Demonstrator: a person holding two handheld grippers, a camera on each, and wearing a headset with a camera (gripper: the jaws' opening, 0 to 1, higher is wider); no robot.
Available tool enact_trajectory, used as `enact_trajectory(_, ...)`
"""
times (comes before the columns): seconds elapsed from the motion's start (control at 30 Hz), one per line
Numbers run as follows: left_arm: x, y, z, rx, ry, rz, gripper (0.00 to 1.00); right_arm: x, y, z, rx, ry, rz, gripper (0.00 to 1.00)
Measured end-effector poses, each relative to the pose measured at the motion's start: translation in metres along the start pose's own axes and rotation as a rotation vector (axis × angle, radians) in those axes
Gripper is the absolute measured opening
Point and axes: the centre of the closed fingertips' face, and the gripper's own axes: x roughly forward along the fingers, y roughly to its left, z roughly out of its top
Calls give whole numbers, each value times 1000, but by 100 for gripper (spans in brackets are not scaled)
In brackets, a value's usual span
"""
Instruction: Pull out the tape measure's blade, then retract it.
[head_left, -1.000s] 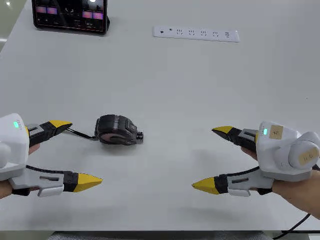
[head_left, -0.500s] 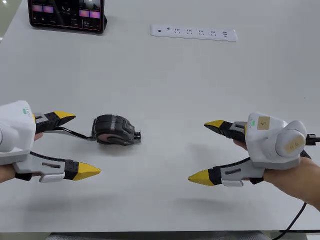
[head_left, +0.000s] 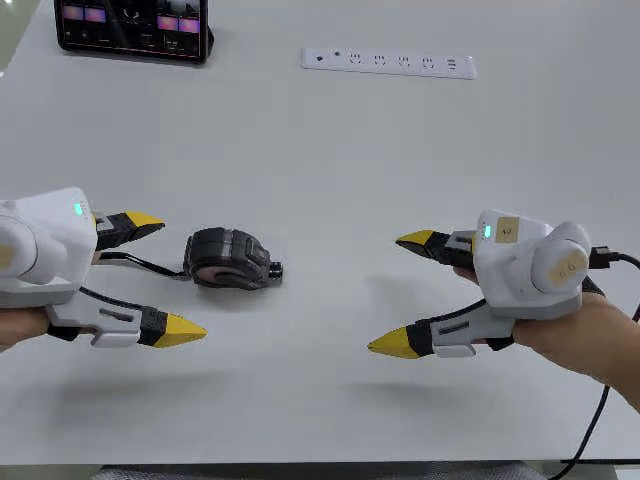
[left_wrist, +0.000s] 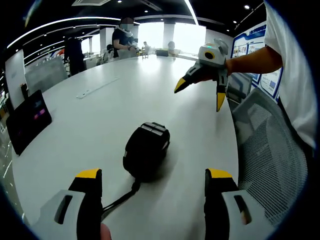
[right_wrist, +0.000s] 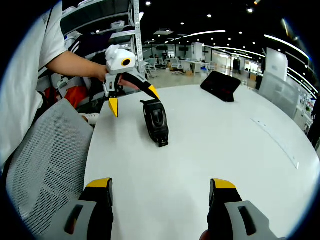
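**Head view.** The left gripper (head_left: 180, 274) has its jaws wide apart and holds nothing. The tape measure (head_left: 228, 259) lies on the table (head_left: 320, 150) just beyond its tips, untouched, with the blade hook at the case mouth. The right gripper (head_left: 386, 293) is also spread and empty, well apart from the case, with bare tabletop between them.

**Left gripper view.** The tape measure (left_wrist: 146, 150) lies centred just ahead of the spread jaws. Its strap (left_wrist: 120, 200) trails back between them.

**Right gripper view.** The tape measure (right_wrist: 156, 121) lies far ahead. The near table edge runs along the left.
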Motion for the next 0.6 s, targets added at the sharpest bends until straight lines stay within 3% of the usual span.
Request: enact_trajectory(0.6,15,11,1,63,69,-28,68,12,-5,3,-47,32,36,75)
